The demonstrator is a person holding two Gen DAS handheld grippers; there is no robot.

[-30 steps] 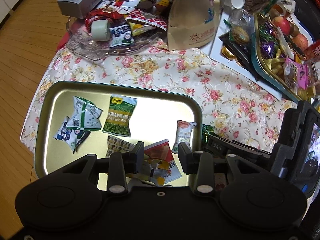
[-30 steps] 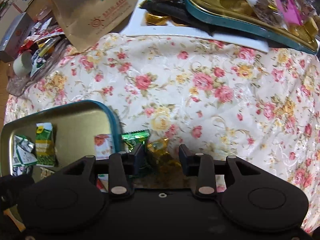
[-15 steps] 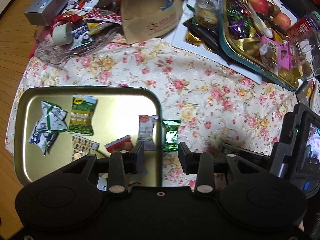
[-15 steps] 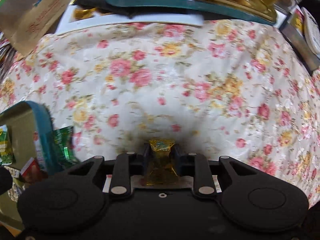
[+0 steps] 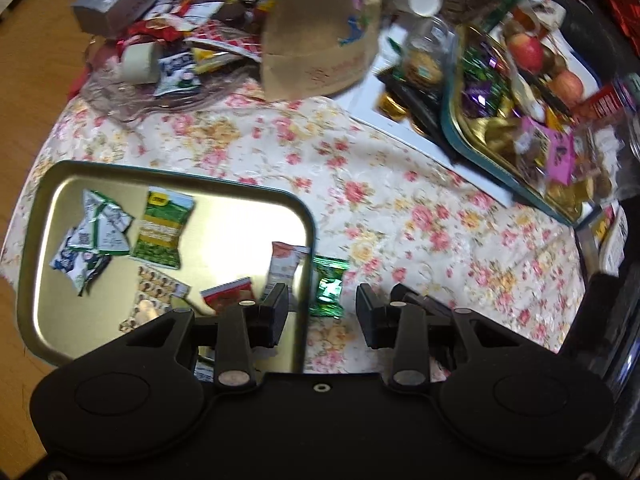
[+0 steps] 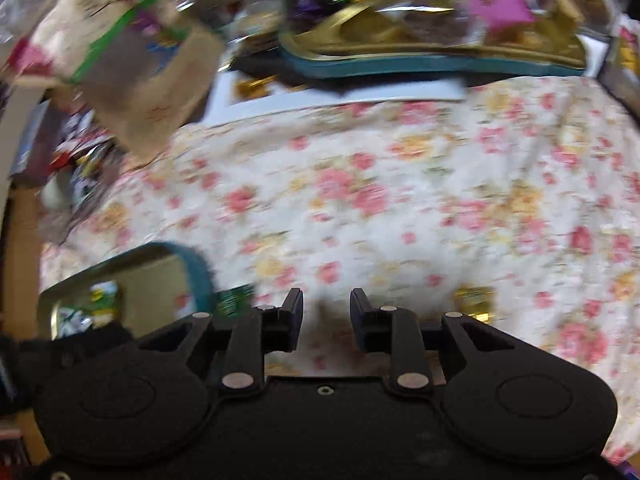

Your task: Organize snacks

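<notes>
Half a second ago the right hand-held gripper clamped a gold-wrapped candy, which now lies loose on the floral tabletop beside its parted fingers, outside the tray, while the left hand-held gripper gapes over a green candy.

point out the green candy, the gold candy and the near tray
green candy (image 5: 329, 289), left wrist view, middle of the shiny wrapper
gold candy (image 6: 474, 299), right wrist view, middle of the blurred wrapper
near tray (image 5: 120, 168), left wrist view, bare far rim
</notes>
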